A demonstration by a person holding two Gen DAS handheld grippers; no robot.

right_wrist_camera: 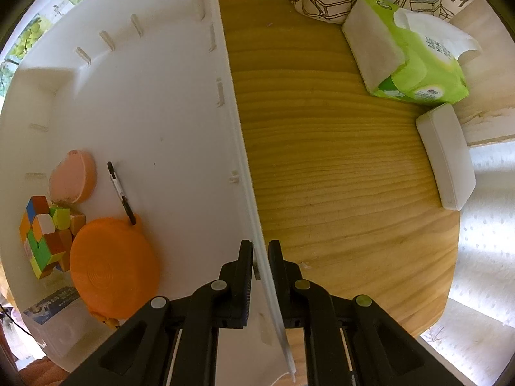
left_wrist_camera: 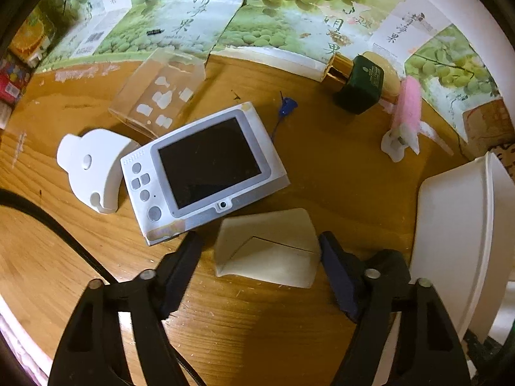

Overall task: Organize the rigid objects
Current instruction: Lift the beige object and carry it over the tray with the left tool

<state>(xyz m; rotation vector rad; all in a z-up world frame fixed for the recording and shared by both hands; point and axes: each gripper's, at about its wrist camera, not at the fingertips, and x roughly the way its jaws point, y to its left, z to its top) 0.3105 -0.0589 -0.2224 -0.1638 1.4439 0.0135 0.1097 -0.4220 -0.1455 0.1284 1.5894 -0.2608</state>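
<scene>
Left gripper straddles cream block; right gripper pinches bin wall.

White bin cut off at right edge, printed card text blurred — cube partly hidden behind orange disc

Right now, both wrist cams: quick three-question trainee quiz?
1. True or false: the right gripper is clamped on the white bin wall.
2. What lies between the left gripper fingers? A) camera B) cream wedge block C) green bottle
3. Name the black thing in the bin that leans on the orange disc.

Key: 1 true; 2 B, pads not touching; 3 pen.
</scene>
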